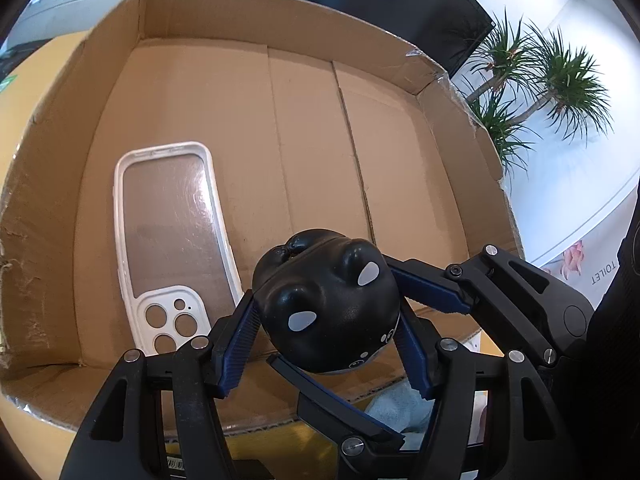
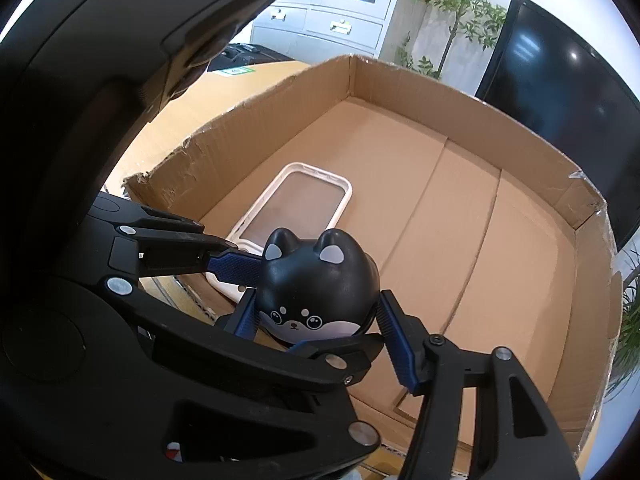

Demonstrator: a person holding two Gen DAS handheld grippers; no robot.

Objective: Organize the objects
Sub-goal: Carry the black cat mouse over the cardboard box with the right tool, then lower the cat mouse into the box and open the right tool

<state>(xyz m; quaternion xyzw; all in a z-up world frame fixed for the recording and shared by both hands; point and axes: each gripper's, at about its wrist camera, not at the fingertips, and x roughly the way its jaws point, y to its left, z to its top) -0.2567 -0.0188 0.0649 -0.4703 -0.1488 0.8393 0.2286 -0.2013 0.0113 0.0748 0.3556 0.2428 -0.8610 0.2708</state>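
Note:
A black cat-shaped toy [image 1: 328,304] with grey ears is held between both grippers above the near wall of an open cardboard box [image 1: 312,28]. My left gripper [image 1: 326,320] is shut on the toy's sides. My right gripper [image 2: 316,320] is also shut on the toy [image 2: 316,284]; its fingers [image 1: 428,288] cross into the left wrist view from the right. The left gripper's fingers [image 2: 236,266] show in the right wrist view. A white-rimmed clear phone case [image 1: 172,240] lies flat on the box floor at the left, and it also shows in the right wrist view [image 2: 296,208].
The box floor [image 2: 440,240] right of the case is bare cardboard. The box stands on a yellow-wood table [image 2: 168,128]. A black monitor [image 2: 560,92] stands behind the box, with potted plants [image 1: 540,80] and grey cabinets [image 2: 340,8] beyond. A pale cloth [image 1: 396,404] lies under the grippers.

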